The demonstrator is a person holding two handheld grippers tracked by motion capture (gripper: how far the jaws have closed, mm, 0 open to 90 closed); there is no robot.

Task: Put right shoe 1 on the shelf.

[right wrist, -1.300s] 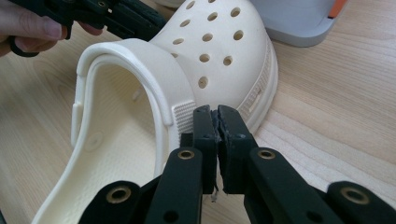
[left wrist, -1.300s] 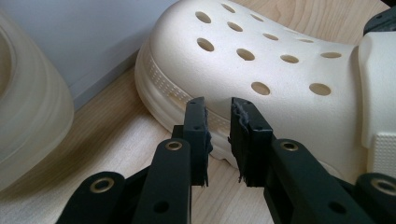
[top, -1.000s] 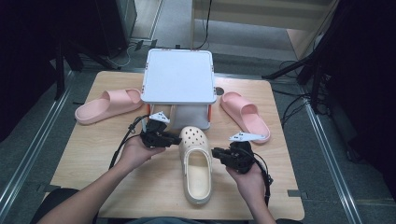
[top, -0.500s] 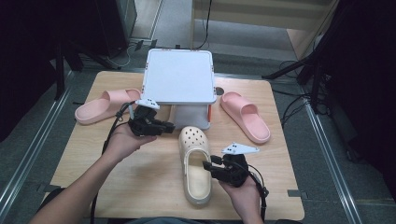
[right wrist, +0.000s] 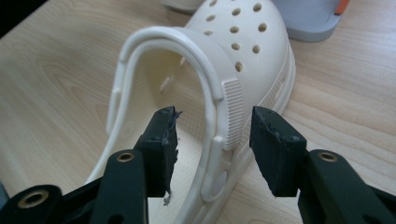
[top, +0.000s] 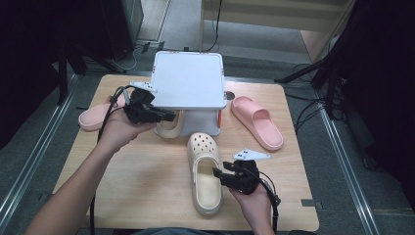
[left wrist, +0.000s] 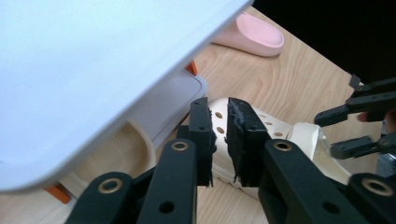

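A cream clog (top: 204, 171) lies toe-away on the wooden table (top: 147, 176). My right gripper (top: 219, 174) is open, and its jaws straddle the clog's right side wall by the strap hinge (right wrist: 232, 114); one jaw is inside the shoe and the other outside (right wrist: 215, 112). A second cream clog (top: 171, 128) sits on the lower shelf of a white two-level rack (top: 188, 78). My left gripper (top: 169, 116) hovers at that shelf's front left. Its jaws (left wrist: 219, 105) are shut to a thin gap with nothing between them. Beyond them lies the cream clog (left wrist: 275, 130).
One pink slide (top: 93, 117) lies left of the rack, partly behind my left hand. The other pink slide (top: 257, 122) lies to the right. The rack's top plate (left wrist: 93, 60) overhangs the left gripper. Cables trail from both grippers.
My left gripper has left the clog's toe and moved back and left to the rack's lower shelf. My right gripper has slid nearer along the clog's side towards the heel.
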